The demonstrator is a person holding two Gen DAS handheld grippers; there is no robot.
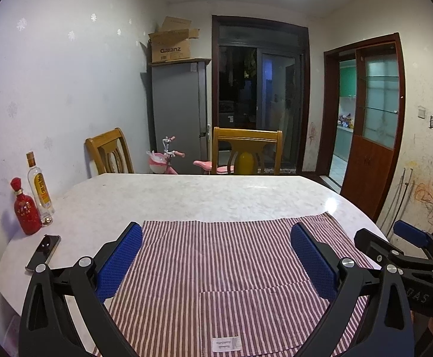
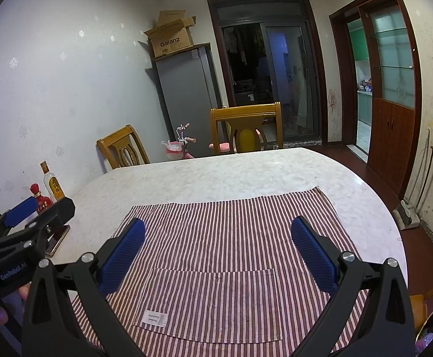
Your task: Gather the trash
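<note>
Striped maroon-and-white cloth [image 1: 216, 273] lies flat on the pale marble oval table [image 1: 186, 196], a small white label near its front edge. Both the left gripper [image 1: 216, 255] and the right gripper [image 2: 218, 247] hover side by side above it, blue-padded jaws wide apart, holding nothing. No trash shows. A red ceramic bottle [image 1: 24, 208], a clear glass bottle [image 1: 39, 184] and a dark phone [image 1: 44, 251] sit at the table's left edge.

The striped cloth [image 1: 216, 270] runs off the bottom edge in both views, so its near end is cut off. Its little white label [image 1: 226, 344] is too small to read. The phone [image 2: 58, 238] is half hidden behind the left gripper [image 2: 32, 217].
</note>
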